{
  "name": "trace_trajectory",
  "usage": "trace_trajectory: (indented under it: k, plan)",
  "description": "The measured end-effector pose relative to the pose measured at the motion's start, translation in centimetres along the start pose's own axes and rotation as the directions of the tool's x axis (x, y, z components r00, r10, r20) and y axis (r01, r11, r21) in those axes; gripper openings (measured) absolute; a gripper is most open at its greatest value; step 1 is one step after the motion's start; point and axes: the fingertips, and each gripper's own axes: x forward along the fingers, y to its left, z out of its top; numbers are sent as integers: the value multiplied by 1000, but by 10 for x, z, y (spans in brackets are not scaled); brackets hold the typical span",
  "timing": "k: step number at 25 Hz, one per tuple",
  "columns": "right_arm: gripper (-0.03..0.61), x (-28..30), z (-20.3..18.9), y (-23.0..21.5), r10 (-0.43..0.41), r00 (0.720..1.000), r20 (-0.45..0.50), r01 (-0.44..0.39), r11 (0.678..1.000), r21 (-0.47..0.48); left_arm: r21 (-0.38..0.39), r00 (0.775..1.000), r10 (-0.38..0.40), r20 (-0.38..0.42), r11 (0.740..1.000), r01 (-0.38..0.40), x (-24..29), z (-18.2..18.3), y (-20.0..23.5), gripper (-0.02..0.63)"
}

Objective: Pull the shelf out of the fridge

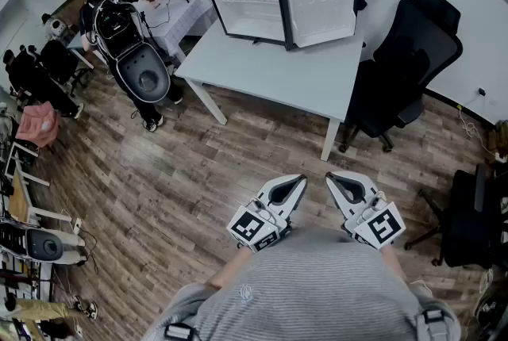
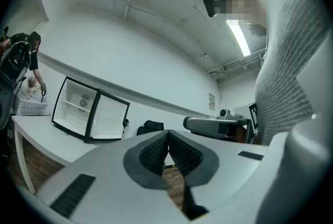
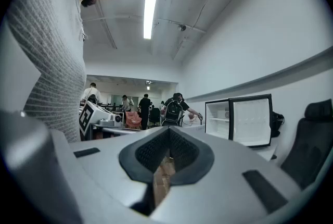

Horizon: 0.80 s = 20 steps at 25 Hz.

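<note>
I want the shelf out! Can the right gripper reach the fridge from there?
Probably not yet: the right gripper sits near the person's body, with floor between it and the table holding the fridge. The door is open.

1. The grey right gripper (image 3: 168,133) is holding its black ribbed jaws together, with nothing between them.
2. To the right, a small black-framed white fridge (image 3: 217,119) is standing on a white table (image 3: 263,152), its door (image 3: 252,120) hanging open.
3. A black office chair (image 3: 312,139) is sitting further right.
4. Far off at the left, several people (image 3: 144,108) are standing.
</note>
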Motion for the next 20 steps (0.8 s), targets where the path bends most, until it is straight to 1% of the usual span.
trace_trajectory:
  k: [4, 8, 20]
  plan:
    - [12, 1, -1, 2, 0, 1000, -5, 0, 1000, 4, 7, 1000, 3, -13, 1000, -3, 0, 2, 0, 11]
    - [12, 2, -1, 2, 2, 1000, -5, -2, 1000, 5, 13, 1000, 7, -6, 1000, -7, -2, 2, 2, 12]
    - [12, 6, -3, 0, -7, 1000, -2, 7, 1000, 13, 8, 1000, 9, -22, 1000, -9, -1, 1, 5, 11]
